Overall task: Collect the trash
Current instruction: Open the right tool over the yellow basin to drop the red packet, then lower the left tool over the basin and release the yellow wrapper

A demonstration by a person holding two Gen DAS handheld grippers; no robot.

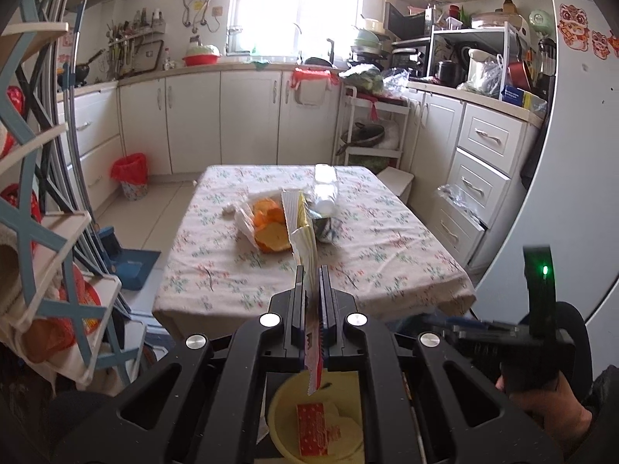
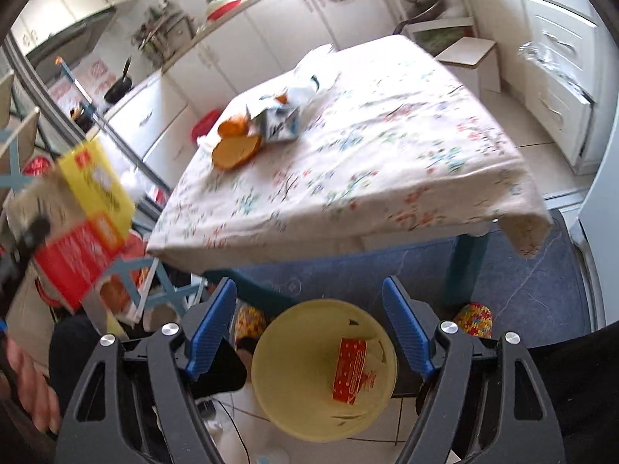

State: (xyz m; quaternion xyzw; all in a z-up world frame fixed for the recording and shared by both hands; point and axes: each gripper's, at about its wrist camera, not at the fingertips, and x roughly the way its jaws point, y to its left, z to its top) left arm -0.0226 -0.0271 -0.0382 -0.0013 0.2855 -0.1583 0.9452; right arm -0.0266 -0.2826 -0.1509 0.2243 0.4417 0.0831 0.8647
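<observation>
My left gripper [image 1: 312,274] is shut on a yellow and red snack wrapper [image 1: 303,228], held edge-on above a yellow bin [image 1: 278,417]. A red packet [image 1: 311,429] lies inside the bin. In the right wrist view the same wrapper [image 2: 96,178] hangs blurred at the left. My right gripper [image 2: 309,286] is open, blue pads wide apart with nothing between them, over the yellow bin [image 2: 278,367] with the red packet [image 2: 350,371]. On the table [image 2: 367,178] lie orange peels [image 2: 236,147], a small carton [image 2: 280,123] and a clear bottle [image 1: 325,189].
A blue and white shelf rack [image 1: 58,270] stands close on the left, with a blue dustpan [image 1: 131,263] and a red-lined bin [image 1: 131,176] on the floor beyond it. The fridge [image 1: 572,154] and drawers flank the right. A person's slippered feet [image 2: 474,319] stand beside the yellow bin.
</observation>
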